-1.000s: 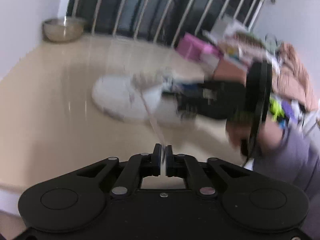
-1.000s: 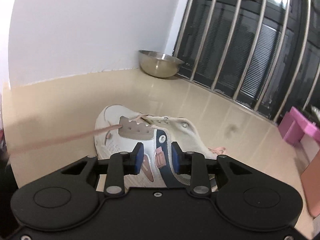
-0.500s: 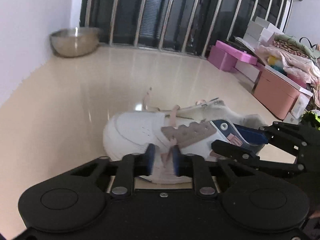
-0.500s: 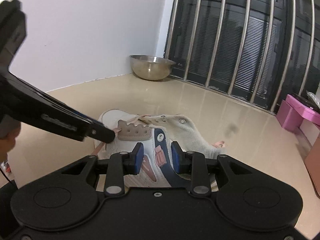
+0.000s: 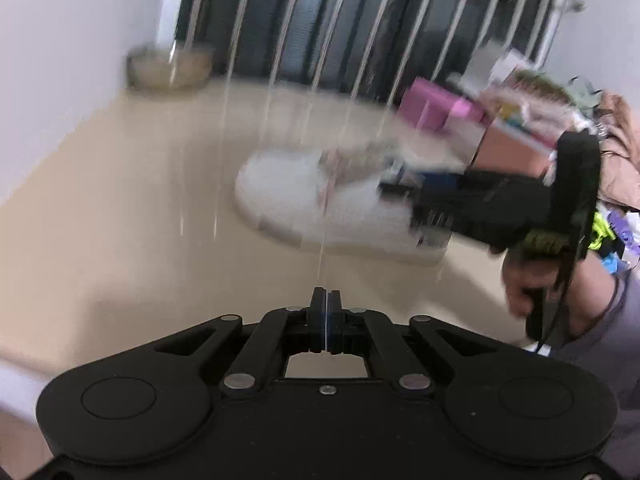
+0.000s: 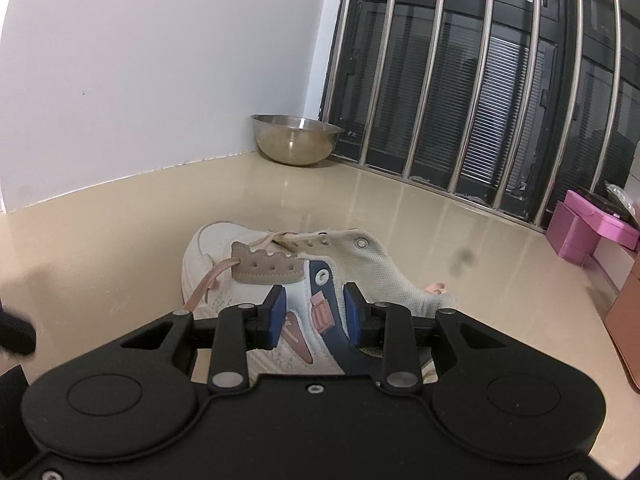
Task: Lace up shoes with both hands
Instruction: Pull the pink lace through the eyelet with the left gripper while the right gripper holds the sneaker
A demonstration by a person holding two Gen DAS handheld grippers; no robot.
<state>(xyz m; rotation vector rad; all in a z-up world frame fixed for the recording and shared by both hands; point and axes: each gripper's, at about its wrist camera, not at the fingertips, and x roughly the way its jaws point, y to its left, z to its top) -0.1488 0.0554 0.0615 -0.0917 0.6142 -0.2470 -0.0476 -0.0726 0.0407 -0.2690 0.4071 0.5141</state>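
A white shoe [image 6: 224, 276] with navy and pink side panels lies on the beige floor, toe toward the wall. Its pink lace [image 6: 208, 284] leaves the tan eyelet strip [image 6: 268, 268] and runs off to the lower left. In the blurred left wrist view the lace [image 5: 323, 240] stretches taut from the shoe [image 5: 288, 188] into my left gripper [image 5: 326, 294], whose pads pinch it while the jaws are opening slightly. My right gripper [image 6: 314, 304] hovers over the shoe's side near the heel, jaws partly apart, and I see no pad pressing. It also shows as the right gripper [image 5: 416, 208], held by a hand [image 5: 520, 280].
A steel bowl [image 6: 296, 140] sits in the corner by the barred window [image 6: 480, 80]. A pink box [image 6: 588, 232] and a salmon box [image 6: 628, 320] stand at the right. Piled boxes and cloth [image 5: 540, 92] fill the far right.
Half a second ago my left gripper was at the shoe, jaws apart around the lace. It has closed on the lace and drawn back, pulling it taut. The right gripper stayed put.
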